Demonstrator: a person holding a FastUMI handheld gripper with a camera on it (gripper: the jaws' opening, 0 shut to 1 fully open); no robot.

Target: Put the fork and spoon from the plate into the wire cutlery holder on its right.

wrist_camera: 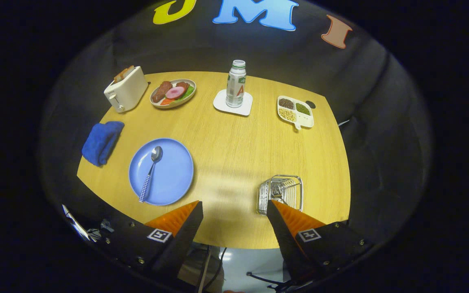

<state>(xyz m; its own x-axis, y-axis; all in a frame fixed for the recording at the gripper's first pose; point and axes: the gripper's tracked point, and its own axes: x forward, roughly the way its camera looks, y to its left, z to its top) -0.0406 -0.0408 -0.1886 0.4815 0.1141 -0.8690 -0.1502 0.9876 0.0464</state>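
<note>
A blue plate lies on the round wooden table, just ahead of my left finger. On it rests a spoon with a checked handle, bowl pointing away from me. The wire cutlery holder stands to the plate's right, right at the tip of my right finger, with a metal utensil inside it that looks like the fork. My gripper hovers high above the table's near edge, open, with nothing between its fingers.
At the far side stand a white toaster, a plate of food, a bottle on a white coaster and a divided tray of beans. A folded blue cloth lies left of the blue plate.
</note>
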